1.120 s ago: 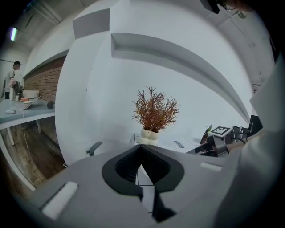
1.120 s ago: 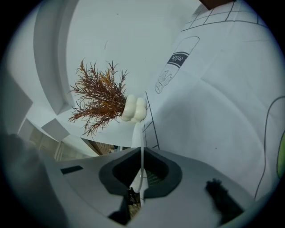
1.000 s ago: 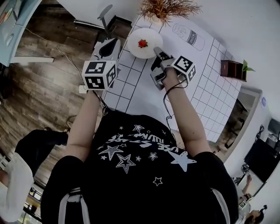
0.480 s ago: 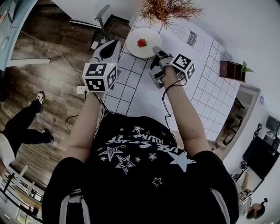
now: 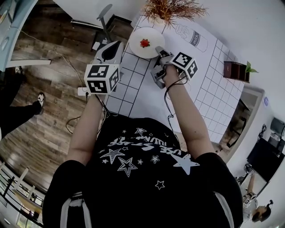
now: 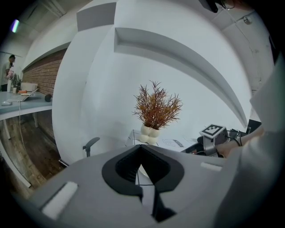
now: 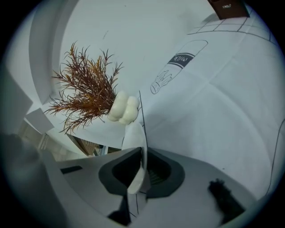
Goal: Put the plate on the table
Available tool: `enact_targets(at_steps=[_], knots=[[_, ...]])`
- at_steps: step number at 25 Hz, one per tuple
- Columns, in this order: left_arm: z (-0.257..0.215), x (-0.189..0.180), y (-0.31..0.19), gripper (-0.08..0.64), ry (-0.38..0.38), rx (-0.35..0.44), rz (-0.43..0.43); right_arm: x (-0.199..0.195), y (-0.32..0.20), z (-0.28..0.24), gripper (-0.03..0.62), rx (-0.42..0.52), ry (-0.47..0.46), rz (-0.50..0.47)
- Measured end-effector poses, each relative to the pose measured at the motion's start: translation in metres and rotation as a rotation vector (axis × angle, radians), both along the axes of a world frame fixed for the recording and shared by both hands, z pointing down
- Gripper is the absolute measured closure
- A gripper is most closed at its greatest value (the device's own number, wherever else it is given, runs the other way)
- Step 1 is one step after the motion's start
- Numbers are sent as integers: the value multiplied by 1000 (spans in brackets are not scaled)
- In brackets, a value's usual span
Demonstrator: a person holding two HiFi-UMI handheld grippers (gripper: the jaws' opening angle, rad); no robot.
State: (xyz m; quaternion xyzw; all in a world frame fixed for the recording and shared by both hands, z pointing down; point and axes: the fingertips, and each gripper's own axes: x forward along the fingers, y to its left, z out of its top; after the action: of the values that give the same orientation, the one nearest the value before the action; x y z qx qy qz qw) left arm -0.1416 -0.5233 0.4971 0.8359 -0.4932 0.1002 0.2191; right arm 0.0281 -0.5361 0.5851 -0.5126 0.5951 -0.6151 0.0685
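A white plate (image 5: 144,43) with a small red piece on it hangs over the far left corner of the table (image 5: 209,89). My right gripper (image 5: 159,52) is shut on the plate's near rim. In the right gripper view the plate (image 7: 135,138) shows edge-on, clamped between the dark jaws of my right gripper (image 7: 141,167). My left gripper (image 5: 109,50) is held left of the table's edge, short of the plate, with nothing in it. In the left gripper view the jaws of my left gripper (image 6: 141,153) look shut.
A dried plant in a white vase (image 5: 171,10) stands at the table's far edge, just beyond the plate. A milk-bottle drawing (image 5: 191,35) is printed on the gridded cloth. A brown box (image 5: 236,70) sits at the right. Wooden floor and a chair (image 5: 106,15) lie left.
The right gripper has turned slightly with the plate still clamped. The left gripper has stayed put. A person's legs on the floor at left have moved off towards the picture's edge.
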Motion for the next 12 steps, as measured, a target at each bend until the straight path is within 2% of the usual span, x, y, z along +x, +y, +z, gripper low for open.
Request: enact_targets(at_steps=[4, 6, 12], knots=[[-2, 0, 0, 551, 1, 7, 0, 1, 0, 1, 555, -7, 45, -17], [-3, 0, 2, 551, 2, 10, 2, 3, 0, 1, 495, -4, 69, -21], [-5, 2, 3, 551, 0, 15, 6, 12, -1, -2, 469, 6, 167, -26]])
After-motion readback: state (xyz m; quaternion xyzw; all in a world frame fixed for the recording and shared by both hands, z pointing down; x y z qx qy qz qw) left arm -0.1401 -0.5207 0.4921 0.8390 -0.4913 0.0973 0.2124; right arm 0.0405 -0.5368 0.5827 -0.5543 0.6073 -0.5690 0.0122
